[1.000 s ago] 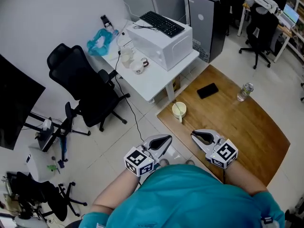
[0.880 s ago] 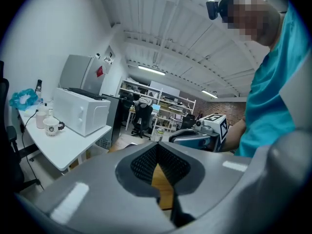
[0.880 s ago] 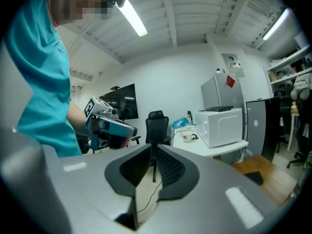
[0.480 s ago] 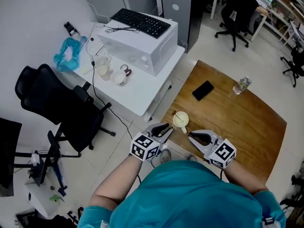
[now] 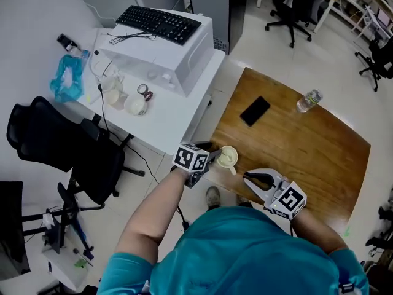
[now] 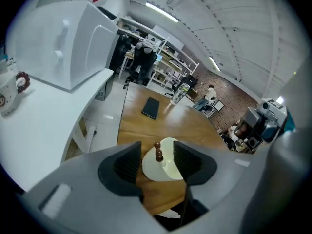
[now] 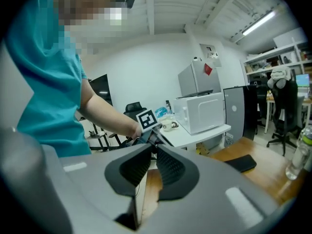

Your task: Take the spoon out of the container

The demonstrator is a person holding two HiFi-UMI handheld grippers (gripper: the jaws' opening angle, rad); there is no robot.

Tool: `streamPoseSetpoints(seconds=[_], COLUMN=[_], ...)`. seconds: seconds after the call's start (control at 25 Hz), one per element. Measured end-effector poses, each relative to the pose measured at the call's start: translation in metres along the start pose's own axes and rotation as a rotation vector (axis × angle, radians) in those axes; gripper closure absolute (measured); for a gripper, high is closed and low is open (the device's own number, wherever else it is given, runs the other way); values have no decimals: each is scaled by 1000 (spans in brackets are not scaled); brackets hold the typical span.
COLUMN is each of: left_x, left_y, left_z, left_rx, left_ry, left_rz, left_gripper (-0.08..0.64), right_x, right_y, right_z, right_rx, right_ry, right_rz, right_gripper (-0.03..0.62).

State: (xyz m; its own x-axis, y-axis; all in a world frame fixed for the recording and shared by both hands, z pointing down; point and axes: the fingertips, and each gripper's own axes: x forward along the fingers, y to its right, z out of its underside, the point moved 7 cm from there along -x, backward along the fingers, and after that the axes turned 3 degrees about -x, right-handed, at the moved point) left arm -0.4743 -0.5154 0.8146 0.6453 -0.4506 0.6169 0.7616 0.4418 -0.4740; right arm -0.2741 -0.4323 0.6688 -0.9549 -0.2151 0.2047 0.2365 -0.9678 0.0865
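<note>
Holds the left gripper (image 5: 215,157) just below the middle of the head view, at the near-left corner of a brown wooden table (image 5: 307,158), right at a small cream round container (image 5: 229,157). In the left gripper view, straddles that container (image 6: 163,168) at lower centre with jaws opening, pads standing either side of it and not pressing. Shows a spoon with a brown beaded handle end (image 6: 158,151) upright inside the container, between the jaws and clear of both pads. Holds the right gripper (image 5: 247,176) lower right of centre, near the container, jaws drawn together on nothing. Farther up the table, well apart from the container, lays out a flat black phone (image 5: 254,110) and a clear plastic bottle (image 5: 309,101). At upper left, sets a white desk (image 5: 166,118) under a white microwave (image 5: 159,60) topped by a black keyboard (image 5: 158,23).
</note>
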Motion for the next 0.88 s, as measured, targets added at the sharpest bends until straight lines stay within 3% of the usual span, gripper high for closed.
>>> streamPoseSetpoints(seconds=[0.24,0.36,0.52,0.6,0.76,0.88], left_x=[21,23,14,1,-43,-86], left_y=[6,5,9,12,27,53], left_z=[-5,1,-1,-6,-26,-42], left_rx=[5,29,31,10,-44,-67], left_ry=[-18,-2,26,71,213,318], left_rz=[-9,-12,-8,-1,41,88], left_gripper=[505,508,511,511,511,511], right_x=[-11,-8,-8,-7,-7,-14], right_y=[13,19,17,20,11,11], right_z=[-13,4,-3,-2,-19,-26], right_rx=[136,39,87,50,133,26], right_ry=[-46,-9,-21,-6,-37,31], right_rz=[23,11,8,1,21,27], right_gripper=[557,557,557,557,557,557])
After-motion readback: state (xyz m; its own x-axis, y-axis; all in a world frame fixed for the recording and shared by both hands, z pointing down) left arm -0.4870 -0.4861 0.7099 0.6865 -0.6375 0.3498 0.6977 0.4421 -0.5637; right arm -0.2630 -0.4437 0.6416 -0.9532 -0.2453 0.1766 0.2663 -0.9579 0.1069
